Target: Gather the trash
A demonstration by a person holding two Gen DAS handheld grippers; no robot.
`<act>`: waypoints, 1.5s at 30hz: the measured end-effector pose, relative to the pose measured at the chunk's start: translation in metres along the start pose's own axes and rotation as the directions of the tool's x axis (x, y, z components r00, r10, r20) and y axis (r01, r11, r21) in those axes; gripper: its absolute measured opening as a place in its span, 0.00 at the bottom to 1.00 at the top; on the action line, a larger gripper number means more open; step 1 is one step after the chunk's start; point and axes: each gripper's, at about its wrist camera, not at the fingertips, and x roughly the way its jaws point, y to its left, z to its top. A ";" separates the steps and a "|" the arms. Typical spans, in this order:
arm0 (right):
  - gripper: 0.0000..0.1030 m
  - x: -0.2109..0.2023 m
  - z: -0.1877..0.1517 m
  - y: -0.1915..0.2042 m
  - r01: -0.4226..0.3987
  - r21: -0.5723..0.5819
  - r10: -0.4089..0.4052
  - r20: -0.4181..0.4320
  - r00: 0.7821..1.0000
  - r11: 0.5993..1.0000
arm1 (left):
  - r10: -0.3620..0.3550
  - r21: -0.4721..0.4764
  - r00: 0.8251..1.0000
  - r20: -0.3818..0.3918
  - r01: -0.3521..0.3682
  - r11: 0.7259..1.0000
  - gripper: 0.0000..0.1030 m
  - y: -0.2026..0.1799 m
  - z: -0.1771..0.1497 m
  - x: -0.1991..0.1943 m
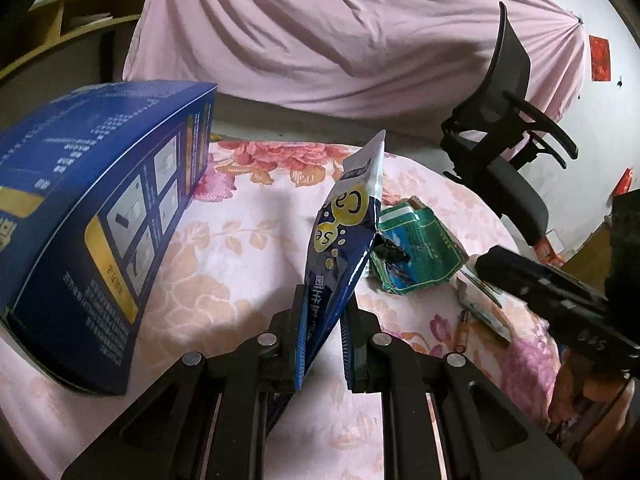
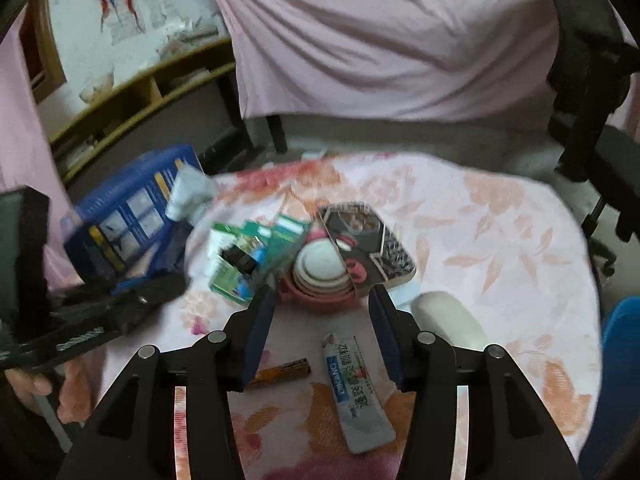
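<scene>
clenched on a blue snack pouch (image 1: 344, 248), the left hand-held gripper (image 1: 320, 332) lifts it upright above the floral desk (image 1: 240, 240), beside a blue box (image 1: 92, 216). right hand-held gripper (image 2: 322, 332) hangs released above a grey sachet (image 2: 356, 392) and a battery (image 2: 282, 372), near crumpled green wrappers (image 2: 256, 256).

Round worktop under a pink floral-print cloth (image 2: 500, 216). Behind it a large draped pale-pink fabric sheet (image 1: 340, 32). Black mesh-back office chair (image 1: 516, 120) beside the worktop, near a white wall with red paper decorations (image 1: 600, 58). Yellow wooden shelf unit (image 2: 160, 84) at back left. Grey floor, dim light.
</scene>
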 end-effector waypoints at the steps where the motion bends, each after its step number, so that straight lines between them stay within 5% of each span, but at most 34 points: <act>1: 0.44 -0.002 0.001 0.002 -0.020 0.010 0.019 0.009 1.000 1.000 | -0.002 0.004 1.000 0.000 0.002 1.000 0.11 0.000 0.000 -0.002; 9: 0.15 0.025 0.008 0.016 0.002 0.040 -0.001 -0.024 1.000 0.999 | -0.026 -0.006 1.000 0.010 0.026 1.000 0.11 0.007 0.000 -0.013; 18: 0.03 0.029 0.000 0.012 0.010 0.091 -0.006 -0.038 0.999 0.996 | -0.025 0.000 0.999 0.022 0.025 1.000 0.11 0.006 0.000 -0.018; 26: 0.01 -0.026 -0.022 0.037 0.135 -0.042 -0.130 0.115 0.985 0.990 | -0.017 0.019 0.998 0.061 0.016 1.000 0.11 -0.012 -0.008 -0.033; 37: 0.01 -0.090 -0.045 0.023 0.210 -0.029 -0.191 0.300 0.935 0.977 | 0.000 0.096 0.990 0.141 -0.013 0.995 0.11 -0.070 -0.018 -0.051; 45: 0.08 -0.074 -0.054 -0.005 0.103 0.010 -0.103 0.137 0.985 0.995 | 0.079 0.119 0.994 0.074 -0.087 0.989 0.11 -0.082 -0.025 -0.040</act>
